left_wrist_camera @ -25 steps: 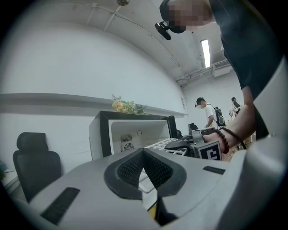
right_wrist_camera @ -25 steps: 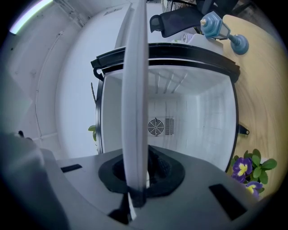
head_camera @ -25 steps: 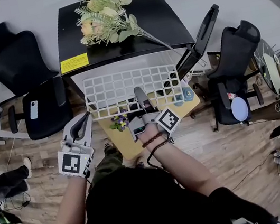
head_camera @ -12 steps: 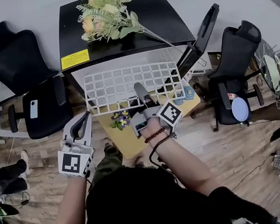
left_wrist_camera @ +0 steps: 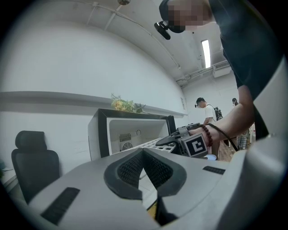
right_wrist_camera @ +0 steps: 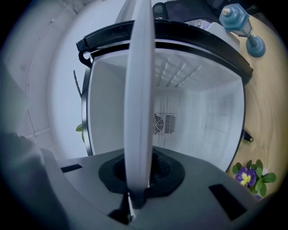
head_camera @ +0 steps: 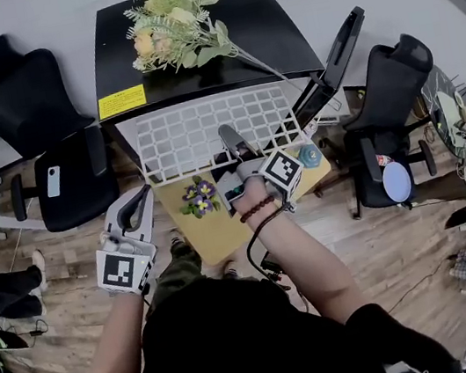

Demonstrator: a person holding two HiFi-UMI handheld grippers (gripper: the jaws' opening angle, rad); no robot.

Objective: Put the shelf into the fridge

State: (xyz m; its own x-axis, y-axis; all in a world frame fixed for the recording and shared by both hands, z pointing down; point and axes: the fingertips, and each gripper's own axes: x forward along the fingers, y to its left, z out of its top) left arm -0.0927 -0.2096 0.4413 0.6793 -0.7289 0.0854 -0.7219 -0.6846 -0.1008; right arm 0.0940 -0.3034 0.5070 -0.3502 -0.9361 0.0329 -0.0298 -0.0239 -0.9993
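We see the shelf (head_camera: pixel 189 140) as a white wire grid of small square cells, rectangular and held flat. Its long axis runs left to right across the front of the fridge (head_camera: pixel 268 32) – far edge at the open mouth, near edge toward us. Our right tongs (head_camera: pixel 230 141) are clamped on that near edge, about mid-length. Our left tongs (head_camera: pixel 134 209) hang well apart to the left, jaws together on nothing.

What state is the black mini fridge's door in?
Open: black door stands swung aside; the fridge's white interior and fan grille show.
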